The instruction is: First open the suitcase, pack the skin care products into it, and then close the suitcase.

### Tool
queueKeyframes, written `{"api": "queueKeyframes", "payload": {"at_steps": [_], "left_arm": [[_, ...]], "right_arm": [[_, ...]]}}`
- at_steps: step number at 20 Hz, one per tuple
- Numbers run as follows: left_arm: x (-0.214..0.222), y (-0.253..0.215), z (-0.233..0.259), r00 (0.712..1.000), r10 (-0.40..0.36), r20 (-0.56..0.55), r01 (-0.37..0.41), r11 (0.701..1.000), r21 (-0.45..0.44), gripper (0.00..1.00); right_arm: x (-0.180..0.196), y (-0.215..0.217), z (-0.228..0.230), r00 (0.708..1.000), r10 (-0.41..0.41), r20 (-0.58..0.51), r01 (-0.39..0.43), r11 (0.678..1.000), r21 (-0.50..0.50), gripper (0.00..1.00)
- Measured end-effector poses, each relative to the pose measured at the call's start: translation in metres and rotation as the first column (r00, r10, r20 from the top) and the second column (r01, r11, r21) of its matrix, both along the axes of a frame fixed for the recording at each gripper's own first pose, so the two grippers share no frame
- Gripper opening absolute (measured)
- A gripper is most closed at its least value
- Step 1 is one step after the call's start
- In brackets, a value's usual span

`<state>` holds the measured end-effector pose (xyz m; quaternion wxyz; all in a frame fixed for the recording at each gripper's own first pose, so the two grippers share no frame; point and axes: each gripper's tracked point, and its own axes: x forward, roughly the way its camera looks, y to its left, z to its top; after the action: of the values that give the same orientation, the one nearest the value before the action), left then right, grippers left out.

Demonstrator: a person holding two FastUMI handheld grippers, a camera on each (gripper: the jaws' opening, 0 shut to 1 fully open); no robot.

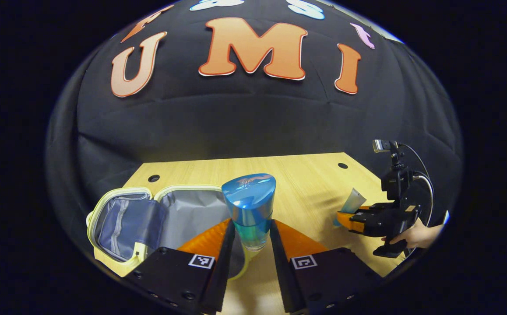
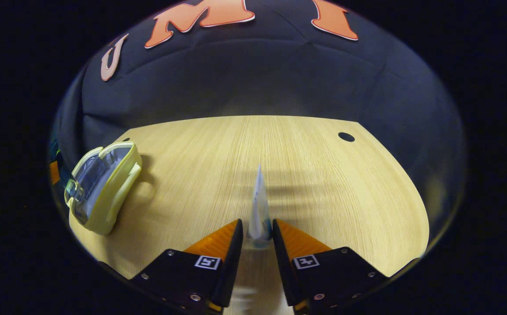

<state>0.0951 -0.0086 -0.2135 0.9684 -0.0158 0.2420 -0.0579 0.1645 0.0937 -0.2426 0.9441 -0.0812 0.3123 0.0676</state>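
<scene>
The suitcase lies open on the table, ahead and to the left of the left tool, its two halves spread flat with pale yellow rims and a grey lining, a mesh pocket on the far-left half. In the right gripper view the suitcase sits well off to the left of the right tool, near the table edge.

The left tool is closed on a blue bottle, both fingers pressing its lower, see-through part; the bottle stands upright between them with its shiny blue cap on top (the cap carries a small reddish pattern). The bottle hangs just over the near-right rim of the suitcase.

The right tool grips a thin tube between its fingers, the tube's flat sealed end pointing forward and away from the tool. In the left gripper view this tool is far to the right, held by a hand, with the pale tube sticking out of it above the wooden table.
</scene>
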Motion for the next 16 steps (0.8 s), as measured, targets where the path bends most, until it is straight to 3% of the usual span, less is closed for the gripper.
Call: {"api": "queueKeyframes", "payload": {"at_steps": [1,4,10,13,16], "left_arm": [[0.000,0.007,0.001,1.000,-0.003,-0.002,0.003,1.000,0.001,0.49],[0.003,0.022,0.004,0.999,-0.031,-0.010,0.031,1.000,-0.004,0.48],[-0.005,0.068,0.009,0.990,-0.113,-0.080,0.114,0.993,0.008,0.49],[-0.014,0.103,0.008,0.972,-0.162,-0.168,0.174,0.983,0.055,0.49],[-0.019,0.131,-0.009,0.934,-0.178,-0.311,0.202,0.978,0.047,0.48]], "right_arm": [[-0.005,0.001,0.001,1.000,-0.006,-0.009,0.006,1.000,-0.009,0.41],[-0.014,0.011,0.013,1.000,-0.020,-0.009,0.020,1.000,-0.003,0.37],[-0.056,0.069,0.062,1.000,0.002,-0.003,-0.002,0.990,0.142,0.35],[-0.083,0.099,0.085,0.999,0.037,-0.004,-0.035,0.979,0.198,0.35],[-0.102,0.118,0.107,0.998,0.058,0.009,-0.059,0.970,0.236,0.35]]}}
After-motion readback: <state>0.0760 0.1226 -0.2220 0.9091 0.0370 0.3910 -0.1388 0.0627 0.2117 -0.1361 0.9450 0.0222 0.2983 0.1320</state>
